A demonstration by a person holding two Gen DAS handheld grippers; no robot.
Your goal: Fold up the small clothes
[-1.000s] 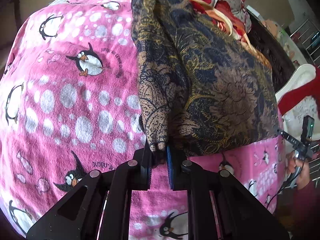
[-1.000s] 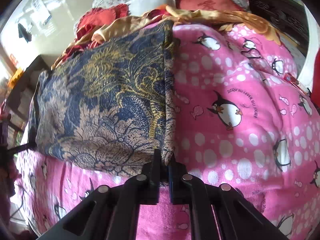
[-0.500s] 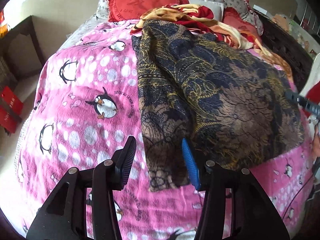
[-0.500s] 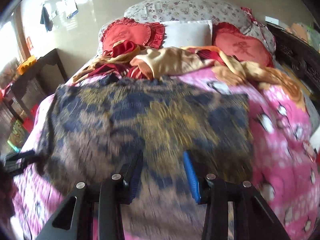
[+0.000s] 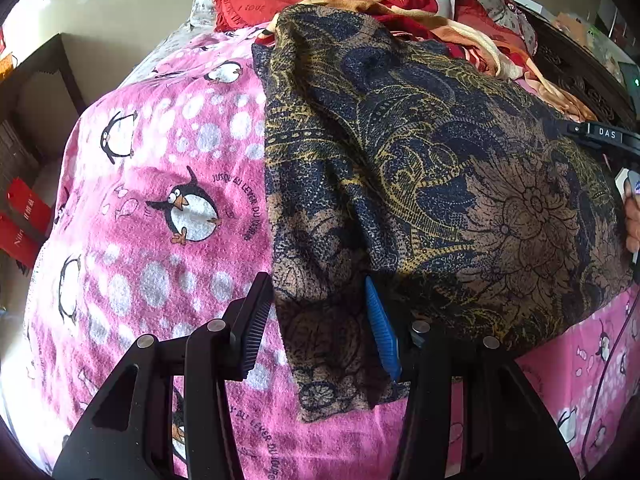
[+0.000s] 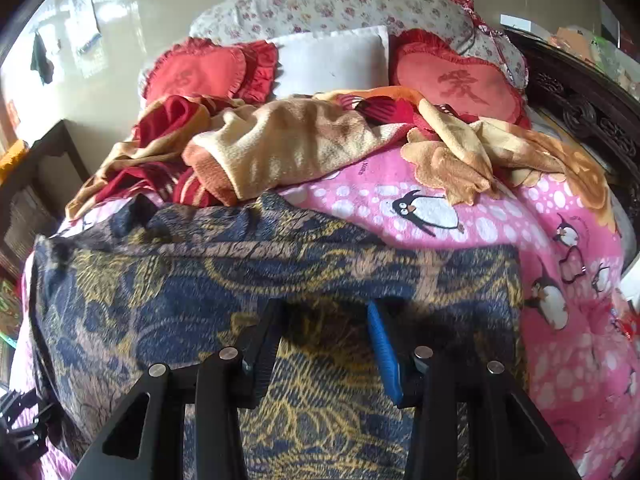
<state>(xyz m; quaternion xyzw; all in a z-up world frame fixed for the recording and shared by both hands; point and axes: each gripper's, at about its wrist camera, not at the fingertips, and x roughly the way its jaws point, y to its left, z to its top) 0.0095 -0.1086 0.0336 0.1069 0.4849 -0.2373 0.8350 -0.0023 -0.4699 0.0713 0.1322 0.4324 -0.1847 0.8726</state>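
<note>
Navy and gold patterned woven cloth point(image 5: 420, 168) spread flat, folded, on pink fleece penguin-print blanket point(image 5: 160, 200) covering the bed. Left gripper point(image 5: 316, 324) released: fingers parted, poised over the cloth's near corner, pads not pressing it. Right gripper point(image 6: 326, 342) likewise released, fingers apart above the cloth's middle, nothing grasped. Crumpled cream and red blanket point(image 6: 288, 148) just beyond cloth's far edge. Red heart-shaped cushions point(image 6: 456, 80) and white pillow point(image 6: 332, 60) at bed head.

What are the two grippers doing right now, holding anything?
Left gripper: open, holding nothing, above the patterned cloth.
Right gripper: open, holding nothing, above that cloth.
</note>
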